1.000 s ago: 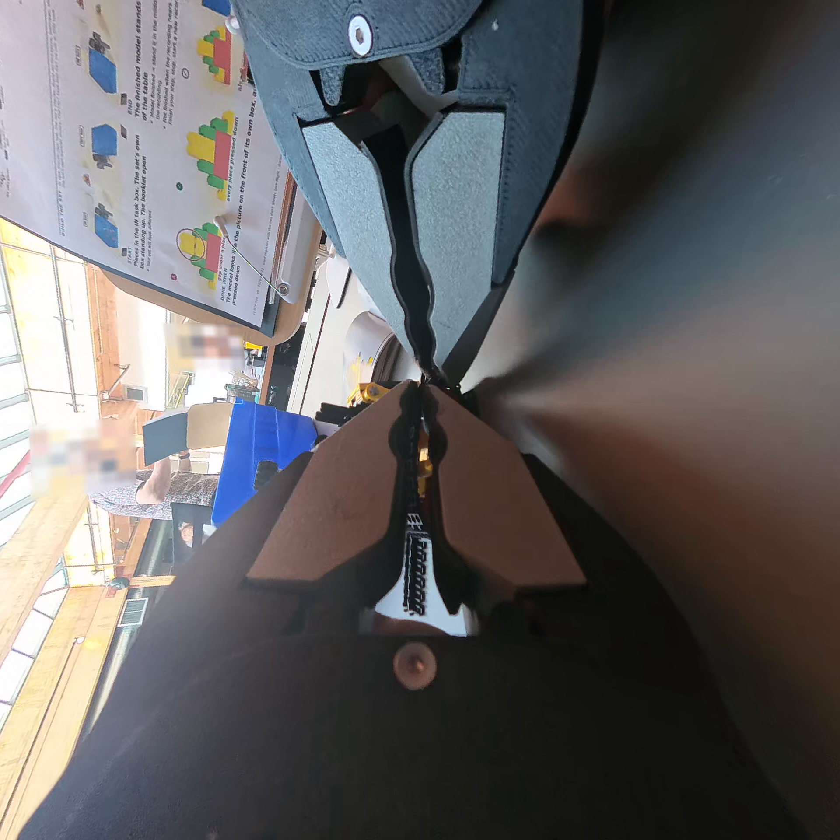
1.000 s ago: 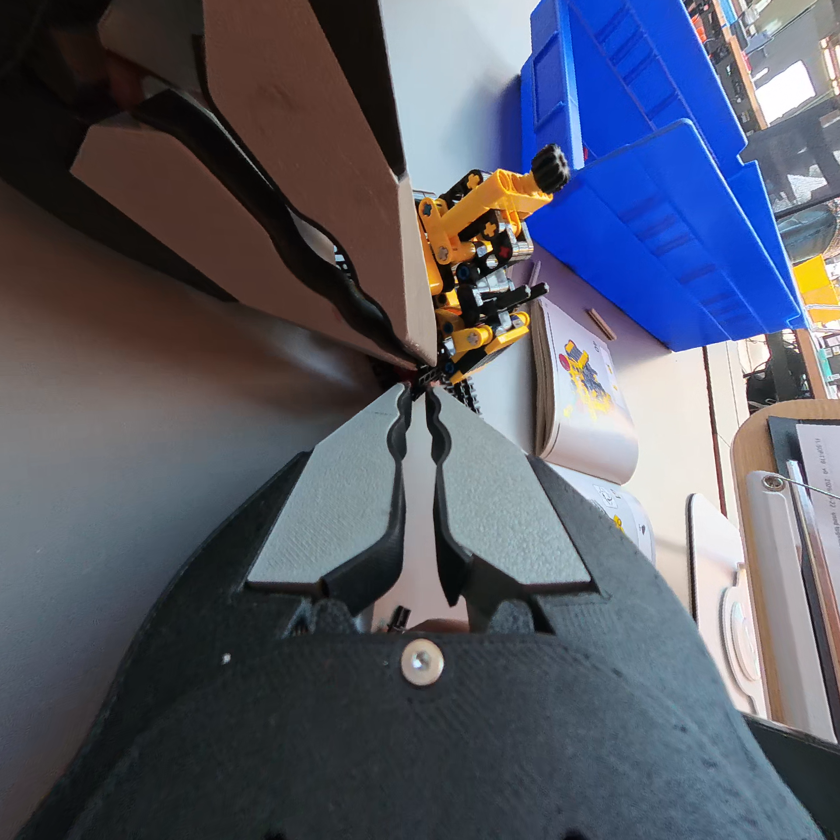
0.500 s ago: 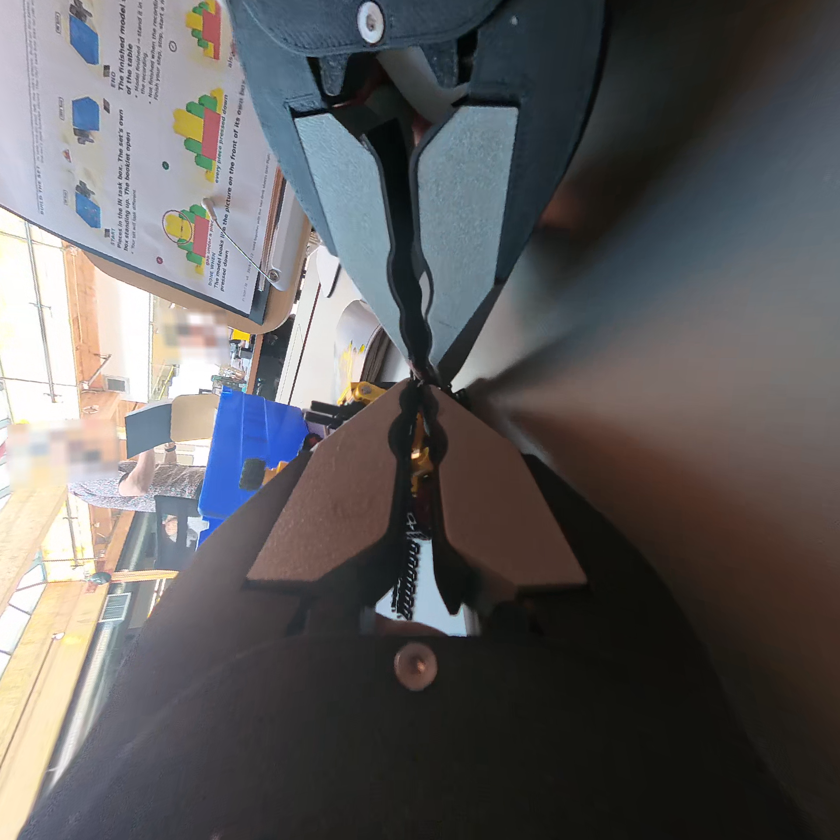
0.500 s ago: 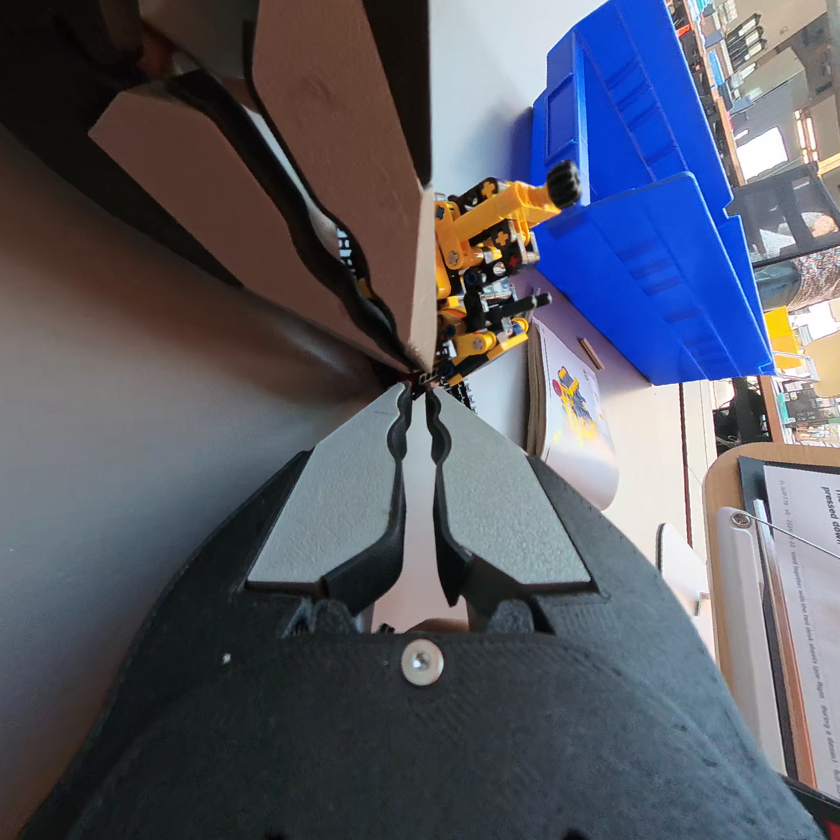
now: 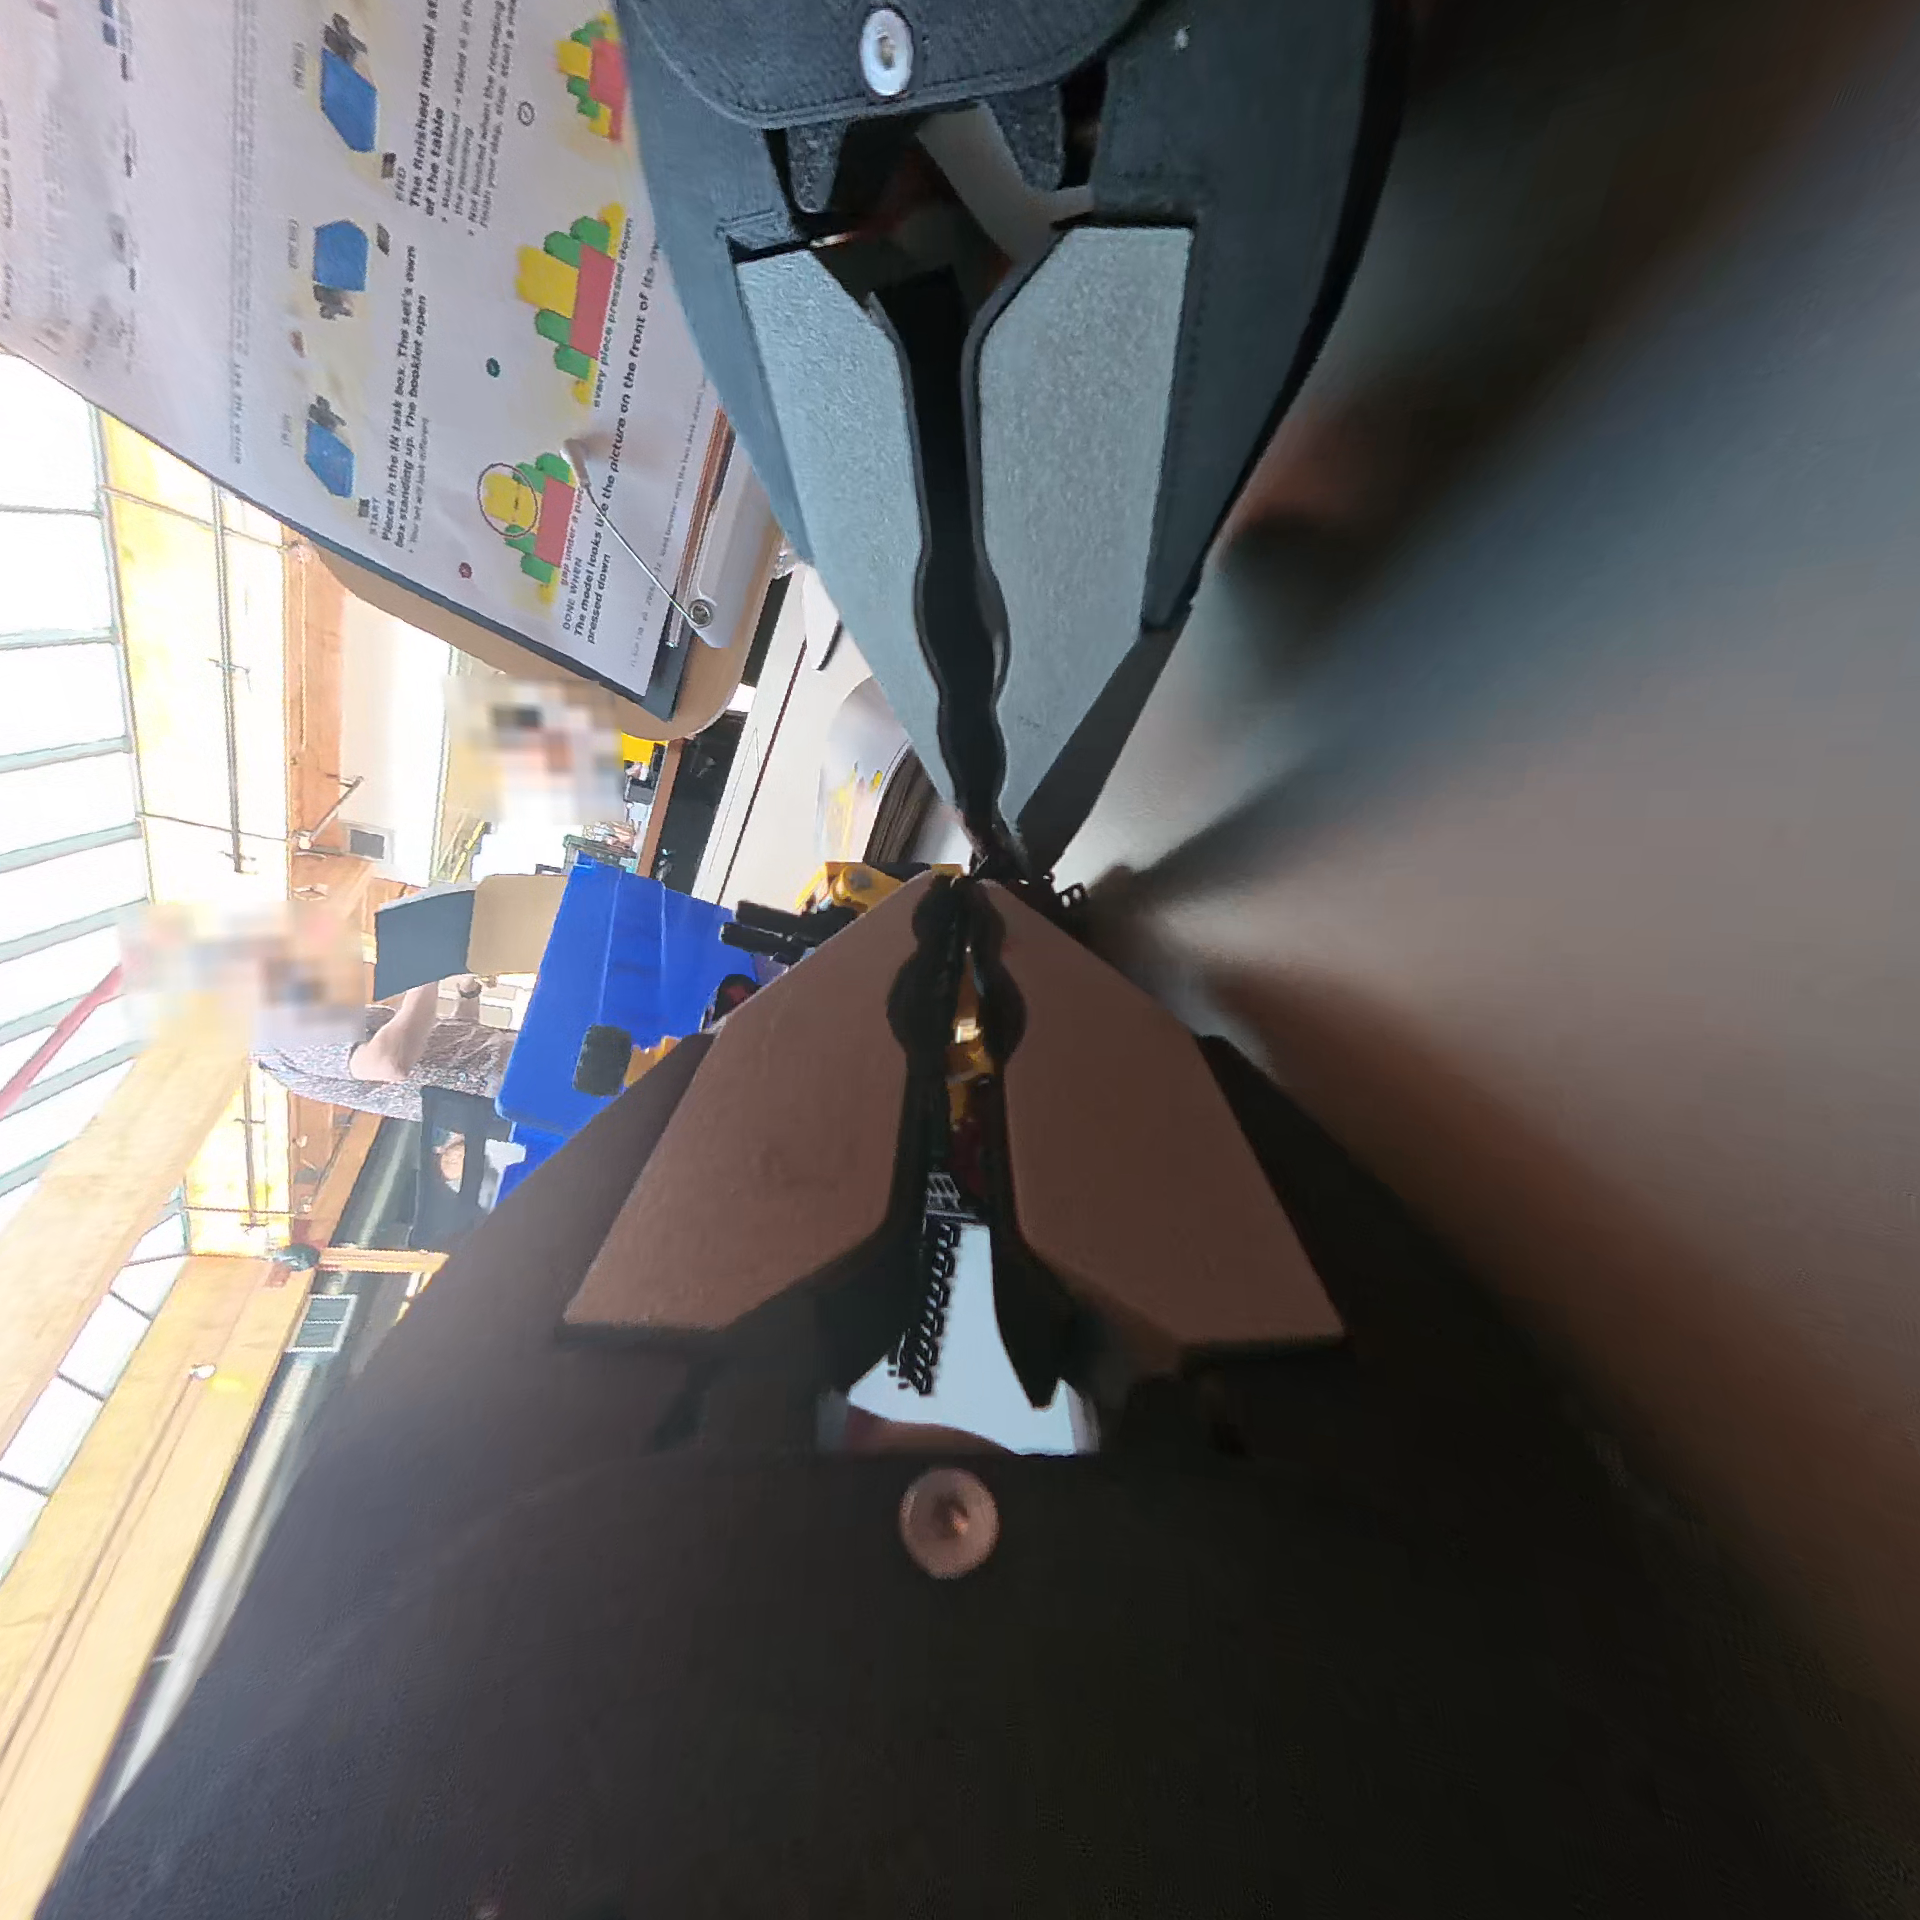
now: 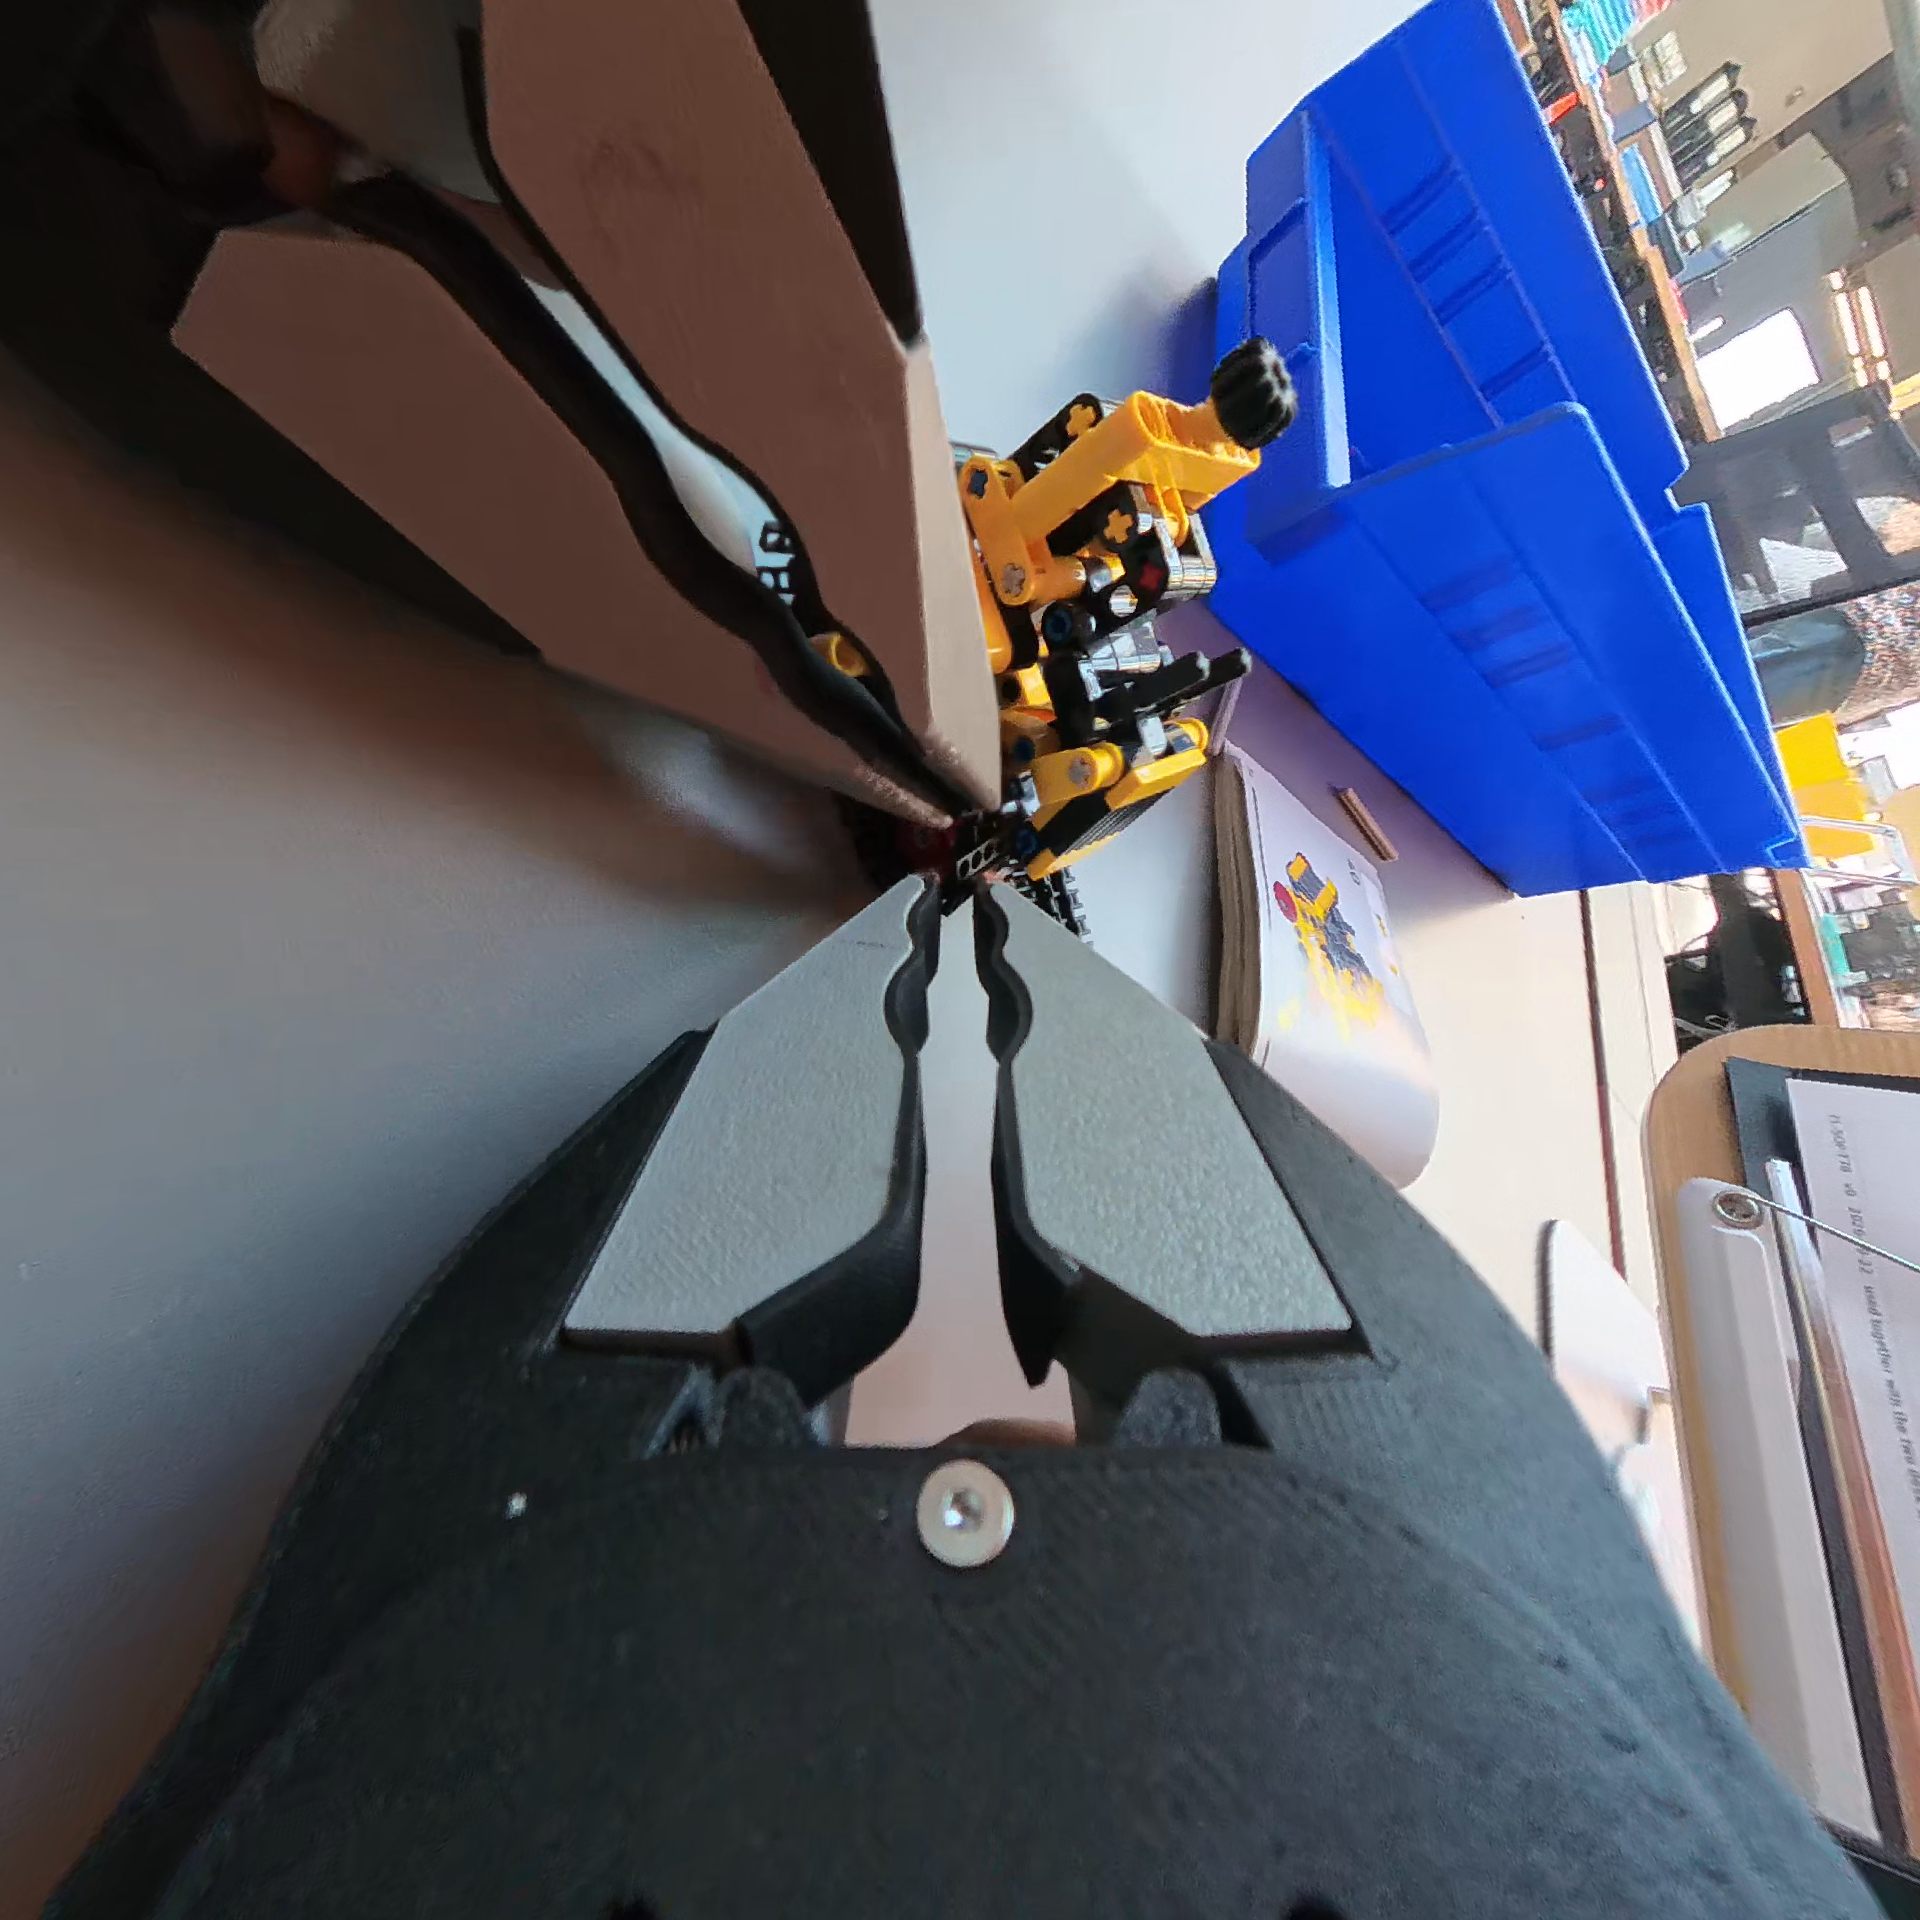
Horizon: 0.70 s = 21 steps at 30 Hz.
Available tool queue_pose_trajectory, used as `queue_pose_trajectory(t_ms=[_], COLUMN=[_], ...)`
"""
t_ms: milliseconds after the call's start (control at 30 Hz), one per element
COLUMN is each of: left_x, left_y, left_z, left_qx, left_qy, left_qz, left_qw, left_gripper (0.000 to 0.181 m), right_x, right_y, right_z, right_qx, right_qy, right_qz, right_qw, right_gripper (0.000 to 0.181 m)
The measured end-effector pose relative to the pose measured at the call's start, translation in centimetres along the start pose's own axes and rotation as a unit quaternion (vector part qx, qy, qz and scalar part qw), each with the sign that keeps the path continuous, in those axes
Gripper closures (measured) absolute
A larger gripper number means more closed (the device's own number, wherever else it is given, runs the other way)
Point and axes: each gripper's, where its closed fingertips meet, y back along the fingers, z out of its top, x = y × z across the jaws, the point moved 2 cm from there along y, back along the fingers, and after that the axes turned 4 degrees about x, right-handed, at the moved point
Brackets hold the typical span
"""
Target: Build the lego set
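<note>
The yellow and black lego model (image 6: 1101, 582) is held above the table, partly hidden behind brown fingers (image 6: 727, 343). My left gripper (image 5: 961, 894) is shut on it; yellow parts (image 5: 966, 1049) and a black toothed track (image 5: 930, 1309) show in the slit between its jaws. My right gripper (image 6: 951, 894), with grey fingers (image 6: 790, 1143), meets the left one tip to tip. Its jaws are nearly together, pinching a small black piece (image 6: 977, 857) at the model's end. The right gripper also shows in the left wrist view (image 5: 987, 831), coming from above.
Blue bins (image 6: 1507, 520) stand behind the model on the pale table (image 6: 1039, 156). An open instruction booklet (image 6: 1320, 966) lies next to them. A clipboard with a printed sheet (image 6: 1849, 1299) stands at the right, also in the left wrist view (image 5: 364, 260). A person (image 5: 395, 1049) is far off.
Both grippers stay tip to tip and shut. The pair has shifted and tilted slightly, so more of the yellow model shows beside the brown finger in the right wrist view.
</note>
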Motion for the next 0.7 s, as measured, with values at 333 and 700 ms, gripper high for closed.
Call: queue_pose_trajectory(t_ms=[333, 700], left_x=[0.31, 0.22], left_y=[0.50, 0.72], left_z=[0.07, -0.34], left_qx=[0.000, 0.014], left_qy=[0.026, 0.017], left_qz=[-0.001, 0.008], left_qw=[1.000, 1.000], left_gripper=[0.167, 0.178], right_x=[-0.03, 0.35], right_y=[-0.04, 0.08], right_z=[-0.01, 0.26], right_qx=[-0.003, -0.005], right_qy=[-0.012, -0.010], right_qz=[0.012, 0.012], right_qw=[1.000, 1.000], right_gripper=[0.179, 0.179])
